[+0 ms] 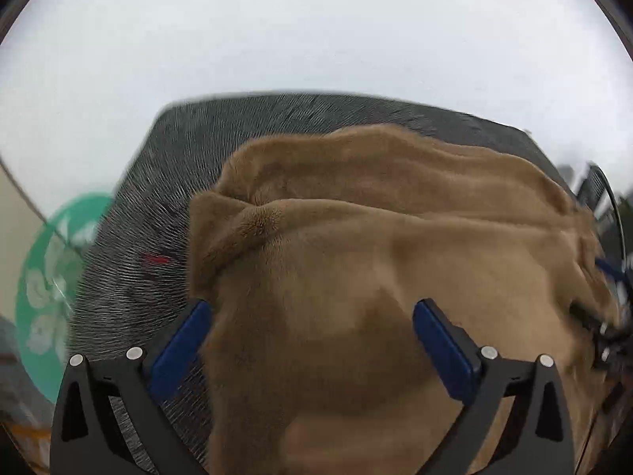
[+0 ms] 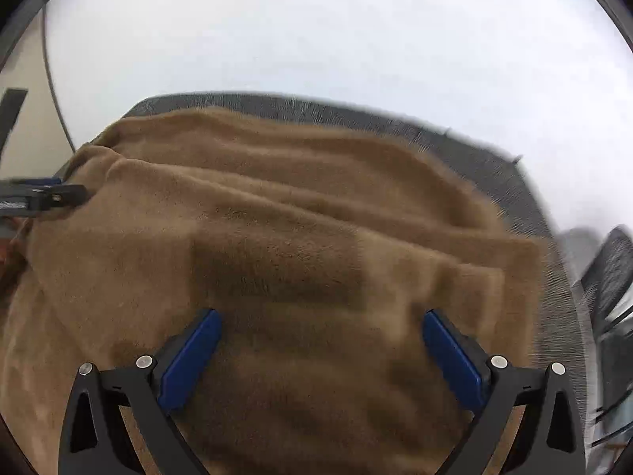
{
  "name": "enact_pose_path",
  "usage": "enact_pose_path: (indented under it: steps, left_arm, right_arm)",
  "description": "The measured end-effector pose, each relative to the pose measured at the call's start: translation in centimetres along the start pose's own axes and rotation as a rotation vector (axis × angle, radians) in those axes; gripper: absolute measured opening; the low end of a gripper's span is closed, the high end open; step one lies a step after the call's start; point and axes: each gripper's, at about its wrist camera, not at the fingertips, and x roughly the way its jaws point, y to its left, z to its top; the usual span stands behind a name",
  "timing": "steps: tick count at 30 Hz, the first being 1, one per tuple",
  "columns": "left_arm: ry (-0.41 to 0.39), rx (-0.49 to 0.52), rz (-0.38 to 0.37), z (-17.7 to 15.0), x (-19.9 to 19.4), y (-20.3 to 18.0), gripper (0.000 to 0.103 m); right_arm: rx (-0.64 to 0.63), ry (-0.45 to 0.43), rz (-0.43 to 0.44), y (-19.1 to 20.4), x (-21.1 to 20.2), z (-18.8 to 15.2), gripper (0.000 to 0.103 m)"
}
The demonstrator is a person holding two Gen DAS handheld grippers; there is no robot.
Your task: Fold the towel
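- One desk (image 1: 130,206), dark w/ fine stripes, carries all.
- One towel (image 1: 356,245), brown, lies on the desk in loose layered folds w/ wrinkles (not yet neat).
- Two hand-held grippers: left hand-held gripper (image 1: 312,340) has jaws spread wide above the towel, holding nothing; right hand-held gripper (image 2: 322,352) is the same, empty.
- Risk, I think: the layers may slide apart or one pinch may catch several layers, because the plush cloth is thick and bunched.

Plain white wall (image 1: 316,31) behind dark grey table (image 1: 130,277); even light.
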Motion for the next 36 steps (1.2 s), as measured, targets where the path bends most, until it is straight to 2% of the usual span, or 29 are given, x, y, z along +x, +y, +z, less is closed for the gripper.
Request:
enact_pose_path:
  steps: [4, 8, 14, 19, 22, 26, 32, 35, 36]
  left_arm:
    - [-0.066, 0.150, -0.002, -3.8, -6.5, -1.1, 0.103]
    - [-0.068, 0.245, 0.008, -8.6, -10.3, -1.2, 0.103]
    - [-0.076, 0.367, 0.014, -17.2, -15.8, -1.5, 0.103]
    - [-0.094, 0.430, -0.045, -23.8, -20.9, -1.6, 0.103]
    - [-0.058, 0.388, -0.121, -26.7, -22.2, -0.9, 0.103]
    - [-0.016, 0.311, -0.048, -29.3, -21.8, 0.1, 0.103]
    - [-0.033, 0.117, -0.024, -29.7, -20.6, 2.7, 0.103]
    - [-0.009, 0.039, -0.055, -29.7, -19.5, 3.1, 0.103]
    - [-0.008, -0.005, -0.087, -29.6, -19.1, 3.3, 0.103]
  right_arm:
    - [-0.052, -0.130, 0.078, 0.6, -7.2, -1.5, 0.103]
    - [-0.086, -0.232, 0.143, 1.4, -14.0, -4.5, 0.103]
    - [-0.111, -0.321, 0.170, 2.5, -21.5, -11.2, 0.103]
    - [-0.025, -0.387, 0.145, 1.0, -26.4, -16.8, 0.103]
    - [0.037, -0.431, 0.070, -0.5, -29.0, -19.7, 0.103]
    - [0.103, -0.502, -0.020, -2.4, -32.1, -21.6, 0.103]
    - [0.197, -0.610, -0.144, -4.8, -36.2, -23.5, 0.103]
    - [0.241, -0.630, -0.169, -5.5, -37.3, -24.4, 0.103]
    - [0.253, -0.630, -0.171, -5.7, -37.5, -24.8, 0.103]
